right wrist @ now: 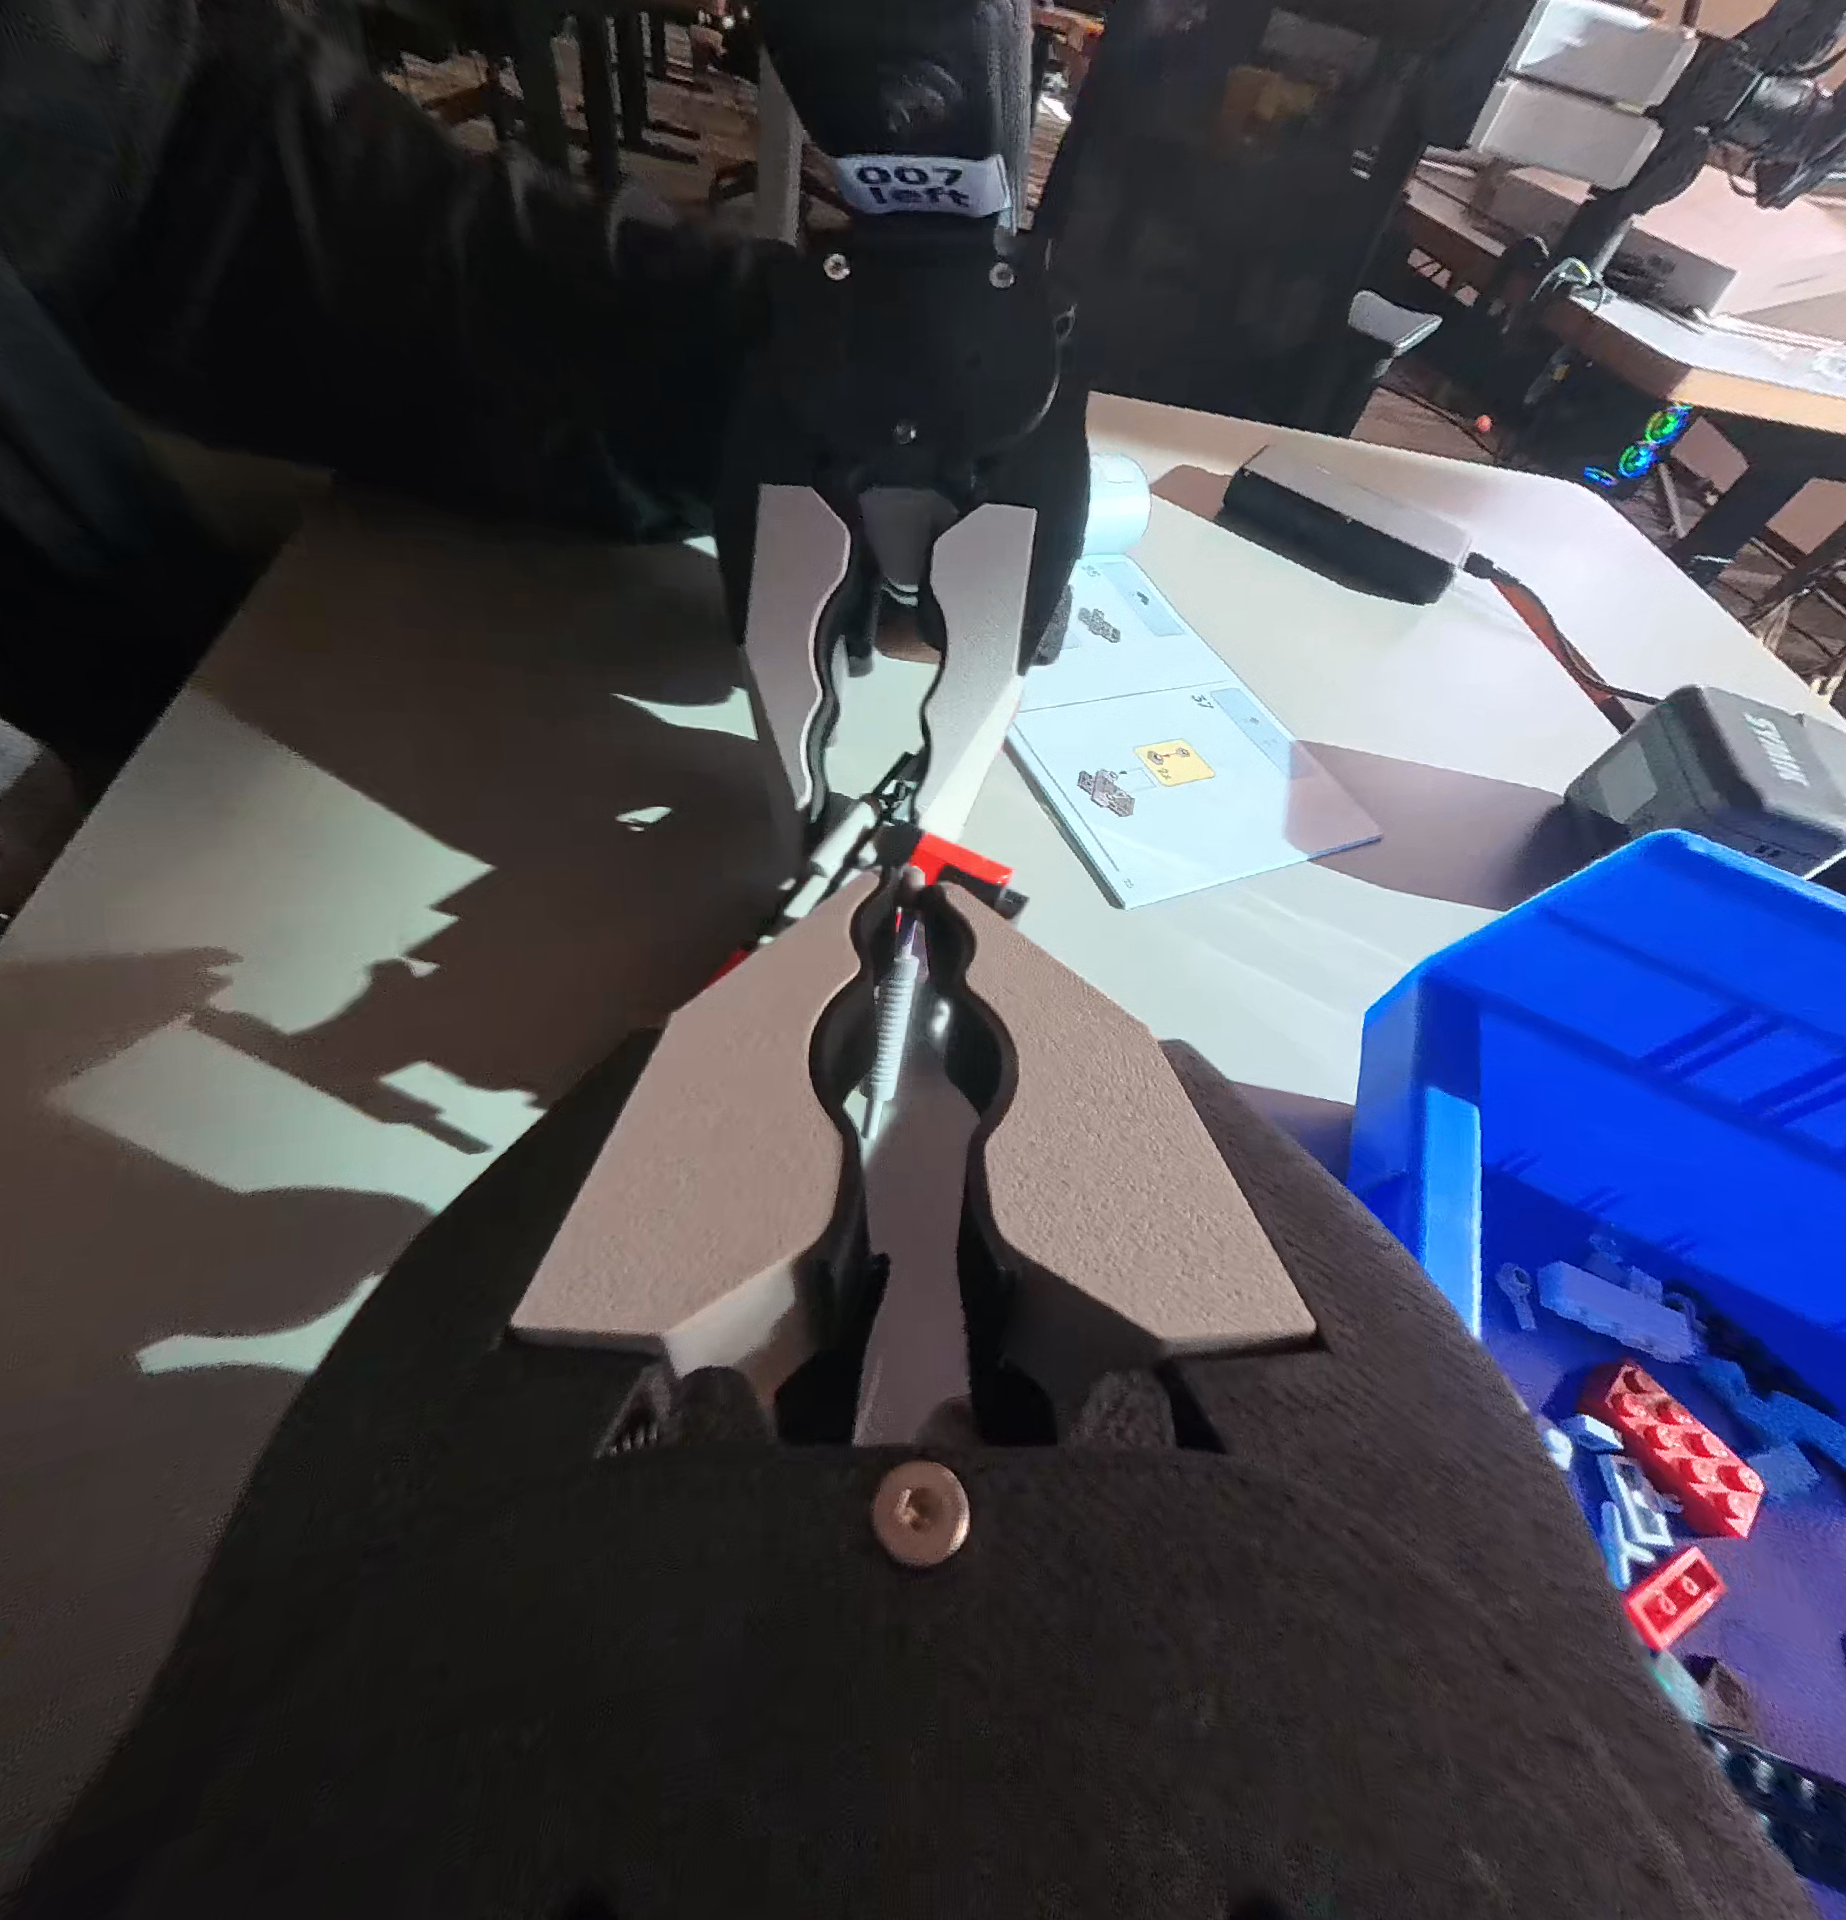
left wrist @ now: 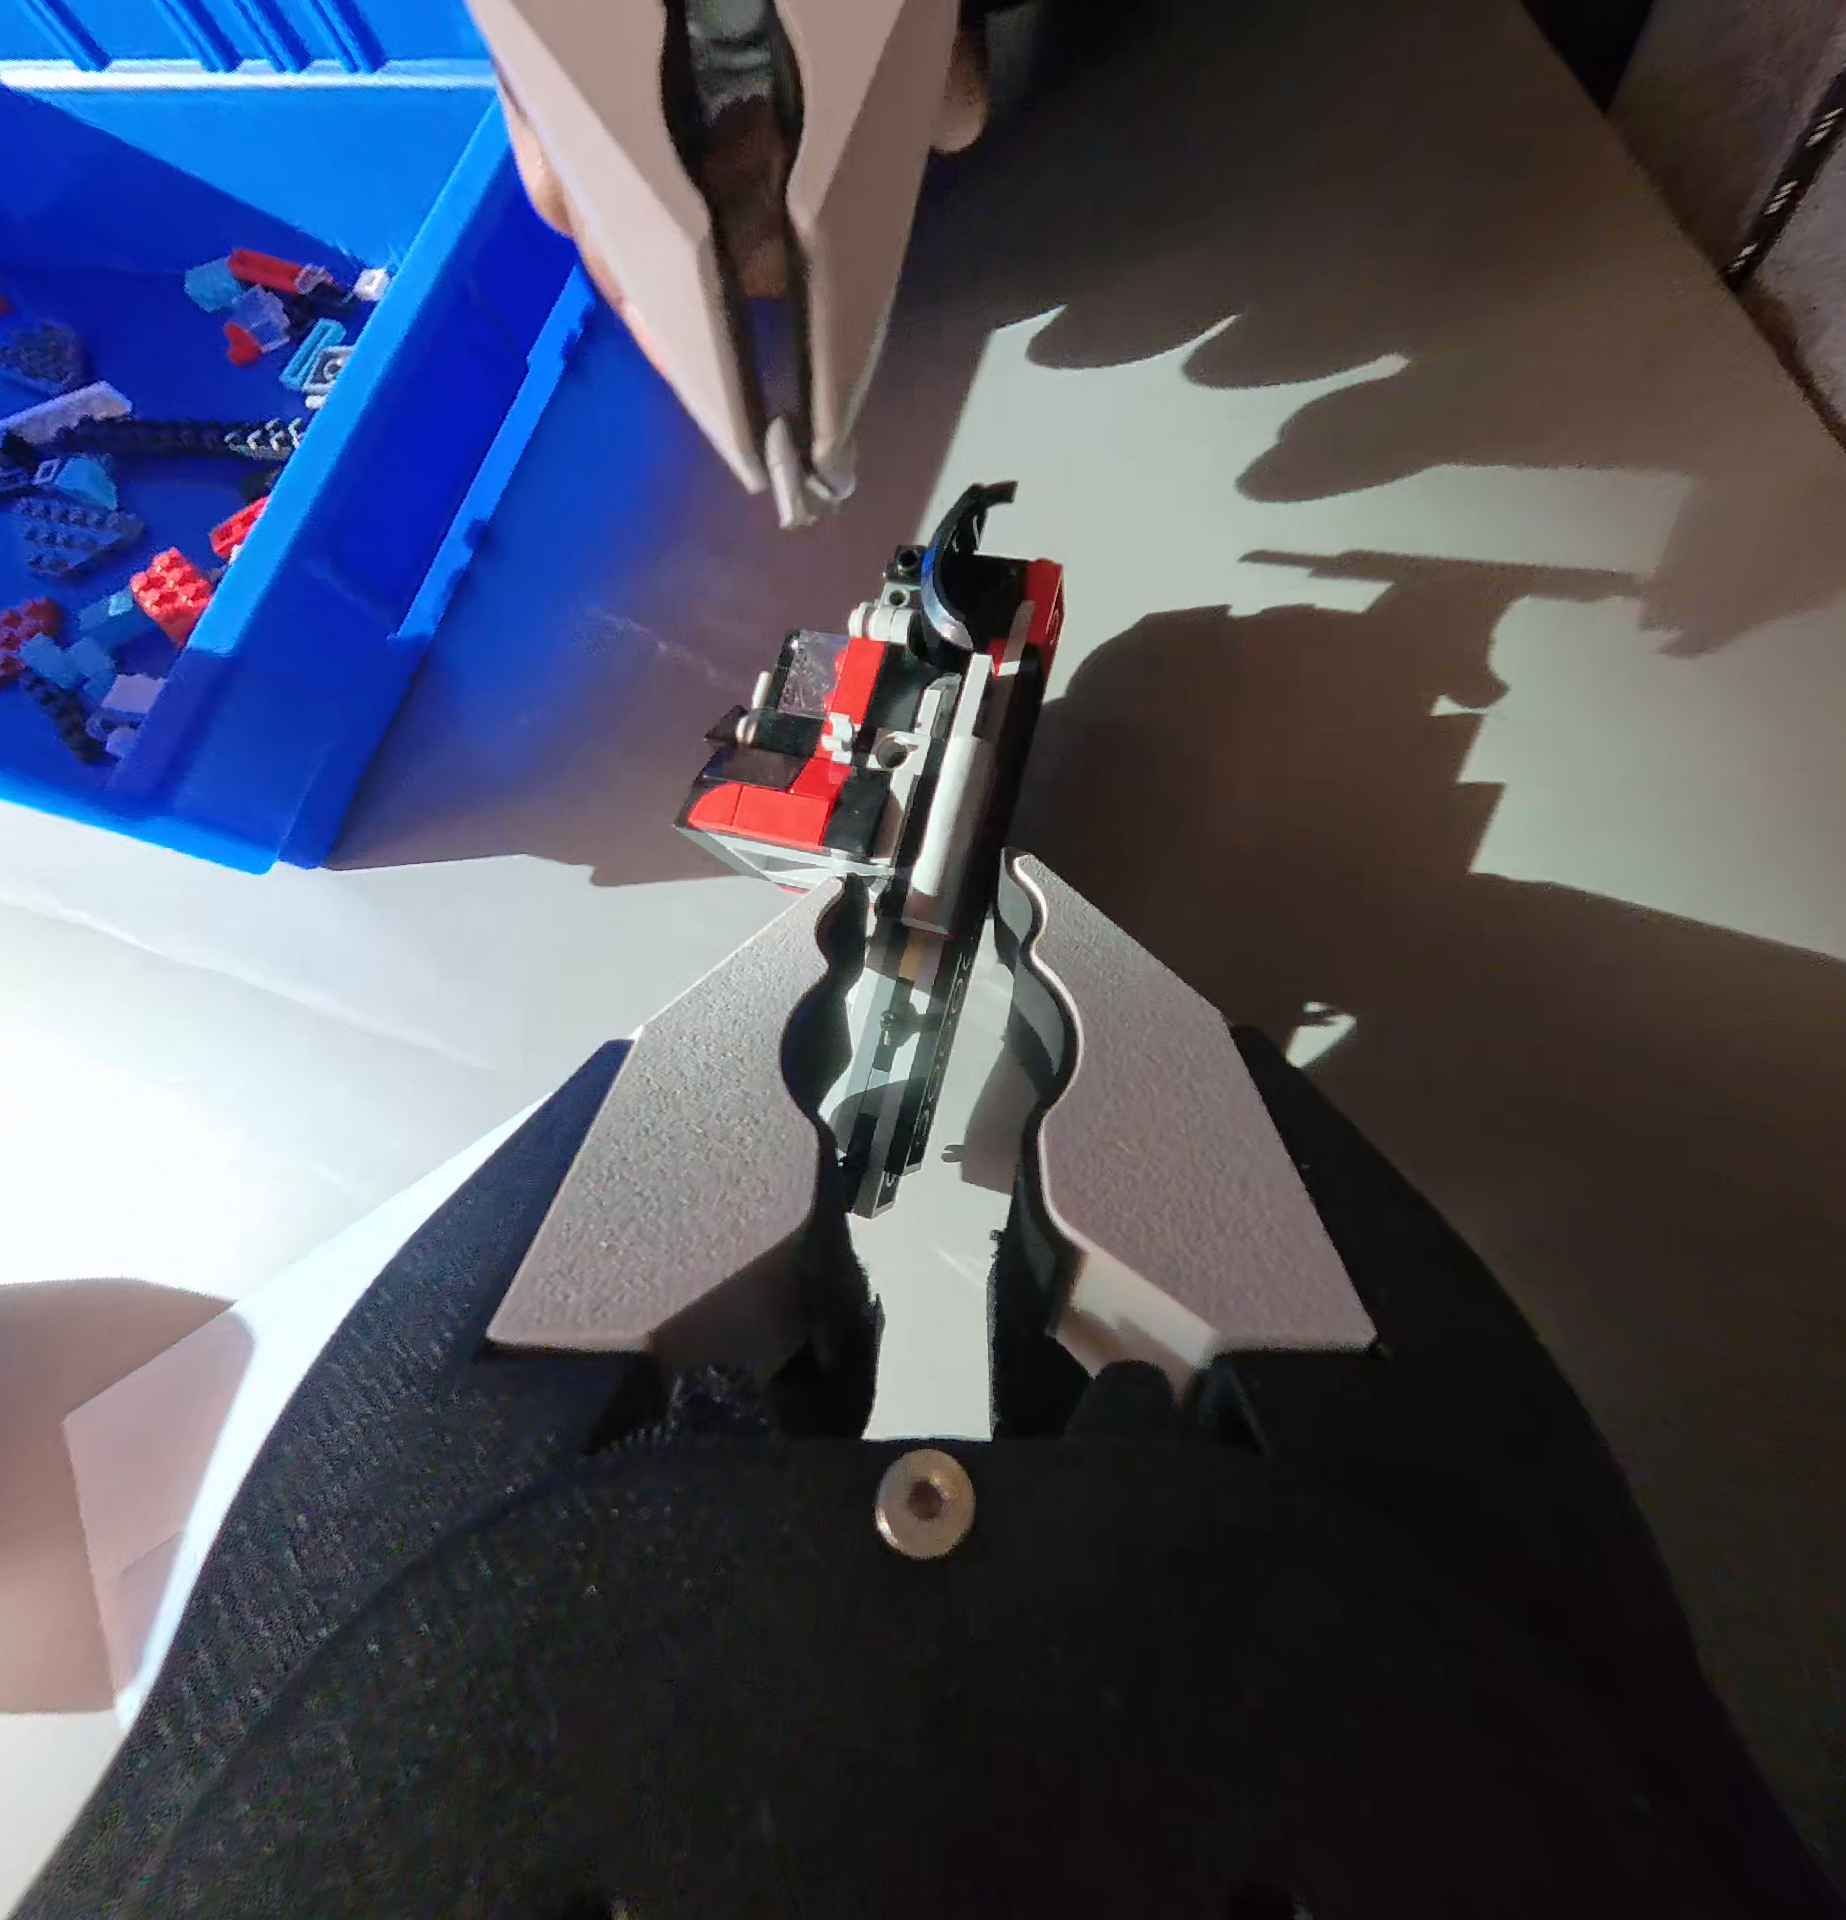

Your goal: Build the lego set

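Red, black and grey bricks make up the half-built model (left wrist: 877, 748); your left tongs (left wrist: 924, 883) are squeezed narrow on its long back end, so the front pokes out past the tips where you can reach it. I think you hold it up like that to keep it from wobbling while a new bit goes on; your right tongs (right wrist: 911, 894) come at it from the far side, pinched on a thin grey ribbed piece (right wrist: 891, 1023), with the tip of that piece just beside the model's front. The blue bin (left wrist: 399, 582) of spare bricks sits close on the left of your left tongs, handy for the next grab; the open booklet (right wrist: 1189, 769) lies beyond your right tongs.
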`<state>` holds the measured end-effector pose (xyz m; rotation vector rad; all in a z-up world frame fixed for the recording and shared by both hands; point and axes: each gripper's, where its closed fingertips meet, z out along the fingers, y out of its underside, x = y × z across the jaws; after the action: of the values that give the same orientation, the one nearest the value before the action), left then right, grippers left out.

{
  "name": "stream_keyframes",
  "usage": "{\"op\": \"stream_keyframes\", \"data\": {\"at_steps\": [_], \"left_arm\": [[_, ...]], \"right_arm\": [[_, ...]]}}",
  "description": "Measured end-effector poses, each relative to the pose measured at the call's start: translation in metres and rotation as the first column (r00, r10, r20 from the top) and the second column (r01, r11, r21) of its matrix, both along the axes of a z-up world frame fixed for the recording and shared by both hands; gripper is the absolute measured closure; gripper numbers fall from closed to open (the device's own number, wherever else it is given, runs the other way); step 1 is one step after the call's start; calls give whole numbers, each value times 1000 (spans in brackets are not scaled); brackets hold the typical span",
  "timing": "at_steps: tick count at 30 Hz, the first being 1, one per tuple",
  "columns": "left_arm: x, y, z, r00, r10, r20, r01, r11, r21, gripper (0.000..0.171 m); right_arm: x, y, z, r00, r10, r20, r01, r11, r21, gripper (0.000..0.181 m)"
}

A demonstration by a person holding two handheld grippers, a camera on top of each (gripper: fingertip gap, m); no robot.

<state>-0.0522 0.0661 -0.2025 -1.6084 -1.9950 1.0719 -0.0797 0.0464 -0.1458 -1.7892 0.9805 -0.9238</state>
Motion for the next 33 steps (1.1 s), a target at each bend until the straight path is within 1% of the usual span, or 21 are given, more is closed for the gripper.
{"op": "stream_keyframes", "data": {"at_steps": [2,4,7,11,13,15,17,19,20,21,22,23,24,25,26,27,28,29,30,31,33], "left_arm": [[-3,3,3,1000,-25,-12,25,1000,-5,146],[-5,8,5,998,-55,-8,55,998,-12,146],[-12,20,2,991,-127,39,128,992,-19,146],[-24,30,-3,976,-206,70,209,978,-26,145],[-27,29,-4,974,-215,67,218,975,-35,145],[-27,23,0,984,-174,41,176,983,-45,143],[-25,20,11,993,-109,-41,107,994,-34,132],[-20,17,26,988,1,-154,-2,1000,-10,125],[-15,16,31,977,74,-199,-71,997,24,118],[-9,15,34,957,169,-234,-157,985,68,112],[-1,11,36,921,292,-258,-271,956,115,109],[7,10,37,866,412,-282,-374,910,182,104],[14,12,37,796,523,-304,-453,848,273,103],[18,16,35,714,624,-318,-506,774,382,103],[21,22,32,626,710,-322,-526,690,497,103],[22,29,30,539,779,-321,-514,606,607,104],[21,35,29,468,823,-324,-477,543,691,104],[19,39,29,414,850,-326,-436,499,748,105],[16,43,27,376,871,-317,-414,464,783,106],[14,45,23,359,884,-298,-415,438,798,107],[0,50,15,369,892,-261,-411,408,815,107]], "right_arm": [[3,-3,-2,1000,-29,-11,29,999,-24,176],[5,-10,-3,996,-88,-14,87,994,-62,176],[8,-16,-4,988,-152,-11,150,985,-83,176],[11,-4,-11,991,-128,-34,126,991,-39,175],[11,2,-15,992,-110,-59,109,994,-20,175],[11,6,-16,993,-105,-62,104,994,-19,175],[10,7,-16,992,-109,-60,108,994,-23,175],[8,6,-15,991,-122,-53,121,992,-25,176],[7,5,-15,991,-126,-53,124,992,-26,175],[6,5,-14,991,-126,-51,125,992,-27,175],[5,6,-14,991,-123,-51,122,992,-30,176],[4,7,-14,992,-117,-53,115,993,-36,175],[2,9,-14,993,-107,-54,105,993,-45,175],[-1,11,-14,994,-96,-55,93,994,-56,176],[-4,13,-15,995,-79,-55,75,995,-71,176],[-7,16,-16,996,-62,-57,56,994,-95,176],[-10,19,-17,997,-47,-61,39,991,-128,176],[-13,20,-19,997,-35,-67,23,986,-166,176],[-15,22,-21,997,-23,-78,7,979,-204,176],[-17,24,-23,995,-9,-95,-14,971,-239,176],[-20,27,-26,992,16,-126,-54,952,-302,176]]}}
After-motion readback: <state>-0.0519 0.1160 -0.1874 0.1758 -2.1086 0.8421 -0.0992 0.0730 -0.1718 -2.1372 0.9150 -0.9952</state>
